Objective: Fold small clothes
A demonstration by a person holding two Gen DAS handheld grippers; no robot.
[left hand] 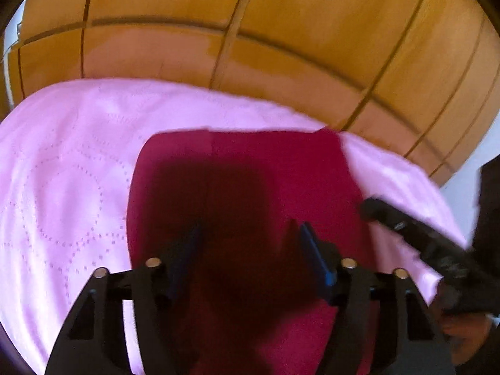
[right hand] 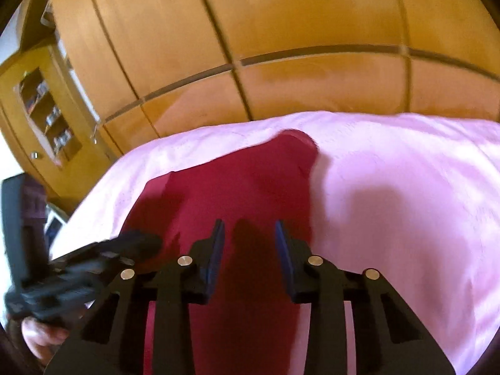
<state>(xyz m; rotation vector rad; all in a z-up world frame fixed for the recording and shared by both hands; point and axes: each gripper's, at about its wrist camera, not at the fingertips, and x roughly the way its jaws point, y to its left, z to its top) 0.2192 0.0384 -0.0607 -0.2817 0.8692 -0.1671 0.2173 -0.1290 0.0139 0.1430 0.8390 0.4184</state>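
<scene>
A dark red garment (left hand: 243, 168) lies flat on a pink quilted bedspread (left hand: 68, 162). My left gripper (left hand: 248, 234) hovers over its middle with the jaws wide open and nothing between them. In the right wrist view the same red garment (right hand: 250, 181) stretches away toward a rounded far end. My right gripper (right hand: 249, 234) is open and empty above its near part. The right gripper also shows at the right edge of the left wrist view (left hand: 415, 234), and the left gripper shows at the lower left of the right wrist view (right hand: 93, 262).
The bedspread (right hand: 390, 187) covers the bed to both sides of the garment. A wooden panelled wardrobe (left hand: 281, 31) stands behind the bed. A wooden shelf unit (right hand: 47, 112) with small items stands at the far left.
</scene>
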